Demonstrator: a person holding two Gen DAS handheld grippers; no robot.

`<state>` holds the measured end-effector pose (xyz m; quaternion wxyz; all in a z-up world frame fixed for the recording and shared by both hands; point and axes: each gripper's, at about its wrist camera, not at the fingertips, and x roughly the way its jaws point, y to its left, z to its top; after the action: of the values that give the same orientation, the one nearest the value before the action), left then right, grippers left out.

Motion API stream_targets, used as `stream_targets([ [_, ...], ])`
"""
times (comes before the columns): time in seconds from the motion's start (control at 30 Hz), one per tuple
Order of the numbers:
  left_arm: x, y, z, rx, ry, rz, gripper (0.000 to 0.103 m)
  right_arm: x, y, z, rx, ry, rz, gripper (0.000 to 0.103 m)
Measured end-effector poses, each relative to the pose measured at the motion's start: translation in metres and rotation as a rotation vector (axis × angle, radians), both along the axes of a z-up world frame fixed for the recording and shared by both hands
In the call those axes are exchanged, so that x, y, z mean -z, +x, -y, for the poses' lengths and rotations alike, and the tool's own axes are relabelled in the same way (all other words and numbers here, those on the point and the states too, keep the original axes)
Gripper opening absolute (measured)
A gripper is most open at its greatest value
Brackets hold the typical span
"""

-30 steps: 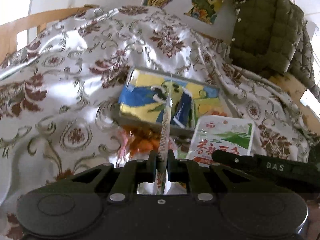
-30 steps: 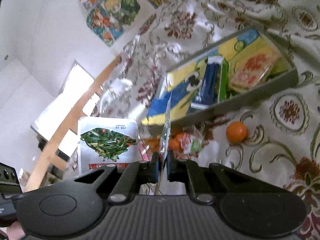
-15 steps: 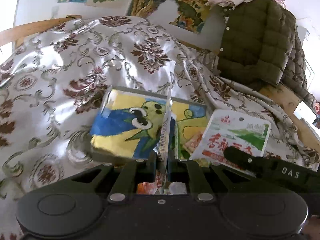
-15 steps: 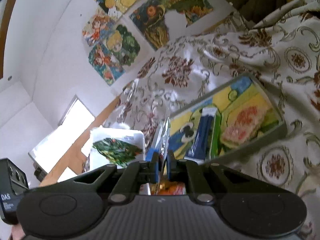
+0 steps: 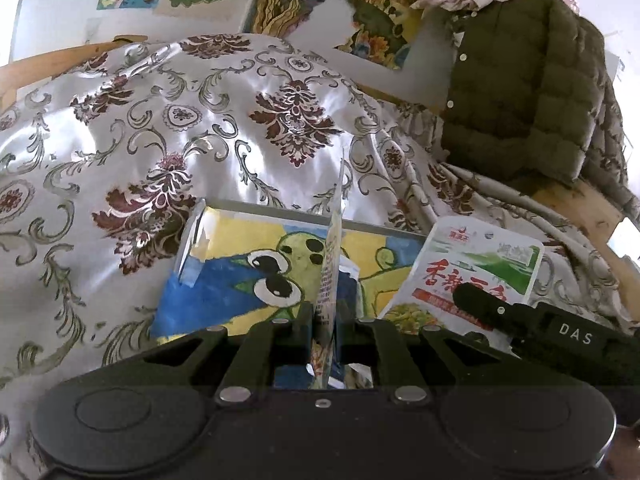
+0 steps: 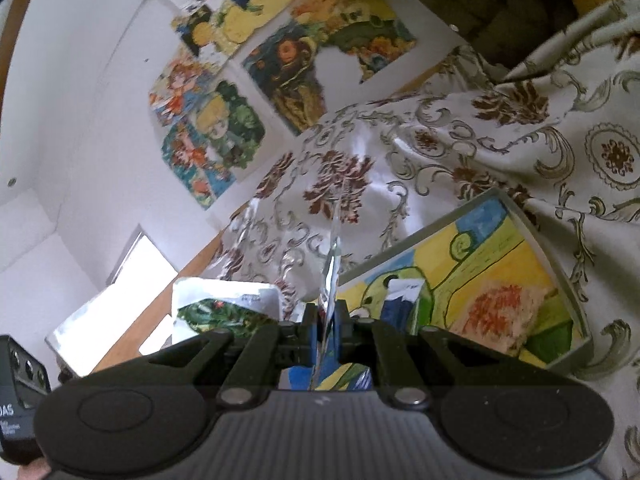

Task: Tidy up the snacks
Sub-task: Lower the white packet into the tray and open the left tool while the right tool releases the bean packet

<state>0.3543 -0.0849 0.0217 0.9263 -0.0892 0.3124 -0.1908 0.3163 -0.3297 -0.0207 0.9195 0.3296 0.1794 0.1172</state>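
My left gripper (image 5: 325, 316) is shut on a thin snack packet (image 5: 332, 264), seen edge-on and standing upright above the near part of the tray. The tray (image 5: 280, 214) is a shallow grey box with a yellow, blue and green cartoon painted inside. My right gripper (image 6: 327, 320) is shut on a second packet (image 6: 331, 272), also edge-on; from the left wrist it shows as a white and green packet (image 5: 480, 264) with red characters, over the tray's right end. In the tray (image 6: 560, 280) lie a blue packet (image 6: 396, 308) and a pink-orange snack pack (image 6: 500, 312).
A floral satin cloth (image 5: 200, 120) covers the whole surface in folds. An olive padded jacket (image 5: 520, 92) hangs at the back right. Paintings (image 6: 224, 128) are stuck on the white wall. A wooden rail (image 5: 40, 68) runs along the left, near a bright window (image 6: 136, 268).
Both grippers have carried their packets forward over the tray, which now sits closer and lower in both views. The orange snack bag and the orange fruit have dropped out of view.
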Motion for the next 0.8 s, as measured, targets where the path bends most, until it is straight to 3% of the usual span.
stream_targets([
  [0.6, 0.032, 0.054, 0.022, -0.027, 0.051, -0.020, 0.010, 0.030, 0.046, 0.008, 0.011, 0.007, -0.036, 0.008],
  [0.8, 0.043, 0.062, 0.022, -0.047, 0.017, -0.058, 0.010, 0.040, 0.058, 0.004, 0.013, -0.038, -0.130, 0.009],
])
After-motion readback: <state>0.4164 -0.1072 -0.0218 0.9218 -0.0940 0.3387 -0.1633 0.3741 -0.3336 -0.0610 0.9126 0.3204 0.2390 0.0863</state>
